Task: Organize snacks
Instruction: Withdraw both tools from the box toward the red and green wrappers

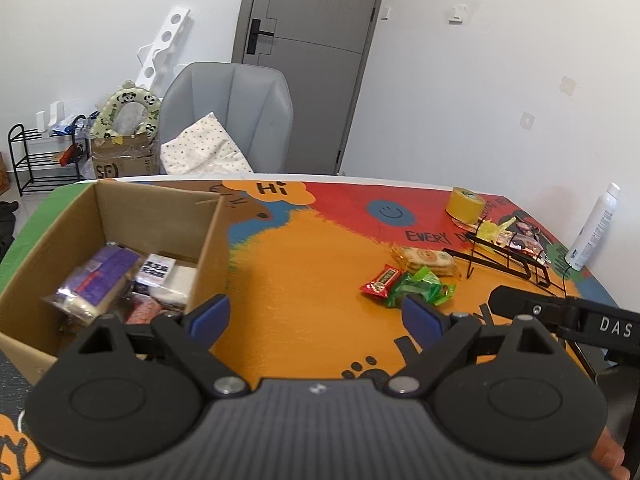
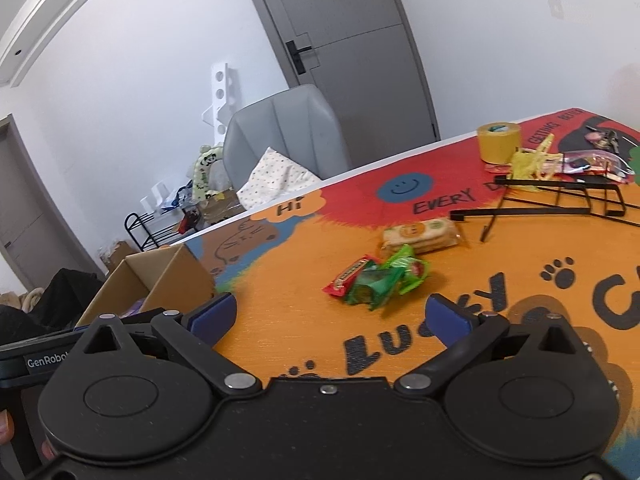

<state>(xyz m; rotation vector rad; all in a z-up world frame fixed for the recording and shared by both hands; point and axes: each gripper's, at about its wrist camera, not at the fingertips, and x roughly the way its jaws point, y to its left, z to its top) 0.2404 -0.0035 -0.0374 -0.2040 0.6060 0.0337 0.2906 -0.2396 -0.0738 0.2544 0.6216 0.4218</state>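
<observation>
A cardboard box (image 1: pixel 212 240) at the table's left holds several wrapped snacks, among them a purple pack (image 1: pixel 100 276). On the orange mat lie a red bar (image 1: pixel 380 282), green wrapped candies (image 1: pixel 420 290) and a cracker pack (image 1: pixel 426 260). My left gripper (image 1: pixel 316 316) is open and empty, above the mat between the box and these snacks. My right gripper (image 2: pixel 332 314) is open and empty, just short of the red bar (image 2: pixel 348 278), the green candies (image 2: pixel 384 282) and the cracker pack (image 2: pixel 420 234). The box (image 2: pixel 168 276) shows at its left.
A yellow tape roll (image 1: pixel 466 204), a black wire rack (image 1: pixel 504 258) with small bags behind it, and a white spray bottle (image 1: pixel 592 228) stand at the table's back right. A grey chair (image 1: pixel 228 116) stands beyond the table. The right gripper's body (image 1: pixel 568 316) crosses the left wrist view.
</observation>
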